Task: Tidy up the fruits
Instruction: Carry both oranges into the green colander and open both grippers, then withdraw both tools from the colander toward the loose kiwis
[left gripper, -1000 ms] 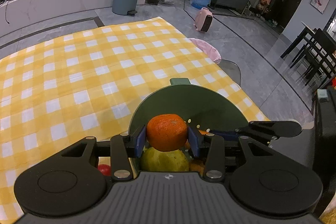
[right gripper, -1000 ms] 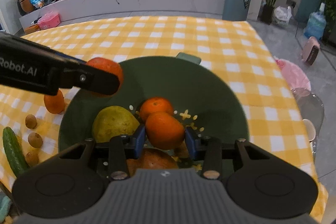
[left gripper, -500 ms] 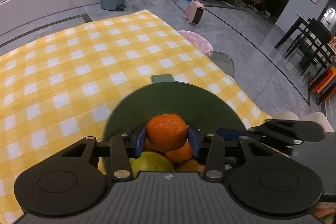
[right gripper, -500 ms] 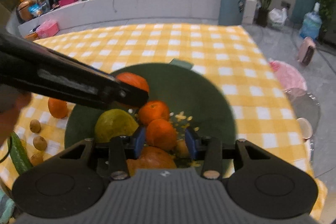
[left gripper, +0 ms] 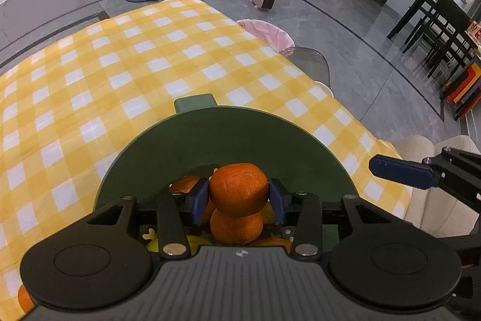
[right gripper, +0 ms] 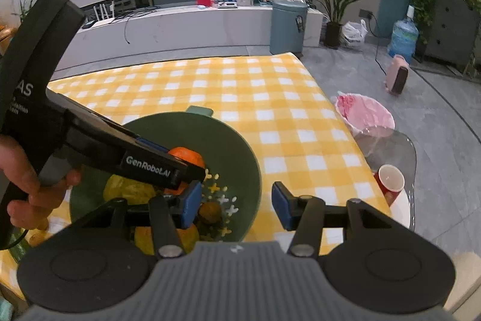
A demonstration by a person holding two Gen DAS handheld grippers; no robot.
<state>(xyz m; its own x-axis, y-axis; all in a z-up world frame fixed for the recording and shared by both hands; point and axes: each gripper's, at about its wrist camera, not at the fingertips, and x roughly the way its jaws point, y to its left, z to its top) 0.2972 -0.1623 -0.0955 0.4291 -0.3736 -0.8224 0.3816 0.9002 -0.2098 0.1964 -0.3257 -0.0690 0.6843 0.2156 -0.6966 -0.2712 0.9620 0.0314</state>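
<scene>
My left gripper (left gripper: pixel 238 196) is shut on an orange (left gripper: pixel 238 188) and holds it over the green bowl (left gripper: pixel 240 137). Just under it lies another orange (left gripper: pixel 236 226). In the right wrist view the bowl (right gripper: pixel 231 149) holds a yellow pear (right gripper: pixel 129 190), oranges and a small brown fruit (right gripper: pixel 210 211). The held orange (right gripper: pixel 188 155) shows there between the left gripper's fingers (right gripper: pixel 150 164). My right gripper (right gripper: pixel 237 205) hangs over the bowl's right side. Its jaws are opening and nothing is between them.
The yellow checked tablecloth (right gripper: pixel 270 98) ends close to the bowl's right. Beyond that edge stand a red cup (right gripper: pixel 389 179) on a glass side table and a pink-lined bin (right gripper: pixel 365 113). One loose orange (left gripper: pixel 24 298) lies on the cloth at the left.
My right gripper has let go of its orange into the bowl, spread its jaws and drawn up and back. The left gripper has carried its orange further in over the bowl.
</scene>
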